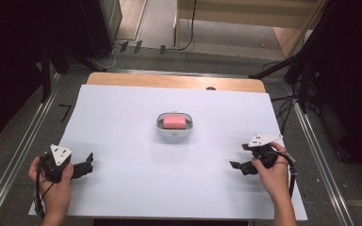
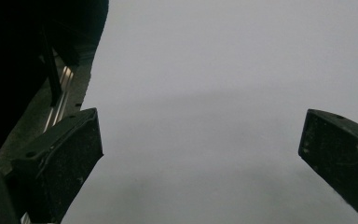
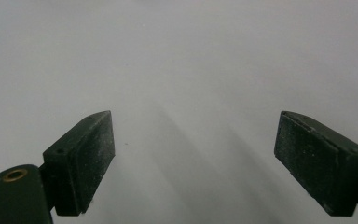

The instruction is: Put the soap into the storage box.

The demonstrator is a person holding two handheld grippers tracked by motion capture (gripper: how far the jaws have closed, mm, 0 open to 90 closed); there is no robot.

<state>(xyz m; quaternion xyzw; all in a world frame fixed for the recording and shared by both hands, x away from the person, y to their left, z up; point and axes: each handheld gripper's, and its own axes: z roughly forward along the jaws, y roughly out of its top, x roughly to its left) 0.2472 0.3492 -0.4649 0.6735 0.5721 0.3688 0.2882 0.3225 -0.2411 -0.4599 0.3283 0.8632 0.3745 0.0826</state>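
A pink block (image 1: 174,121) lies in a small white oval dish (image 1: 174,132) at the middle of the white table sheet (image 1: 169,179). My left gripper (image 1: 90,162) rests low at the sheet's near left, held by a hand, and points right toward the middle. Its jaws stand wide apart over bare sheet, and the same gripper (image 2: 200,144) has nothing between them. My right gripper (image 1: 236,160) is at the near right, pointing left, well short of the dish. That gripper (image 3: 193,149) is open over the bare sheet, jaws apart and holding nothing.
The sheet covers a wooden tabletop (image 1: 174,81) whose far edge shows. Metal rails (image 1: 16,160) run along both sides of the table. Black stands and cables (image 1: 297,70) crowd the far corners. Dark floor lies beyond the left edge.
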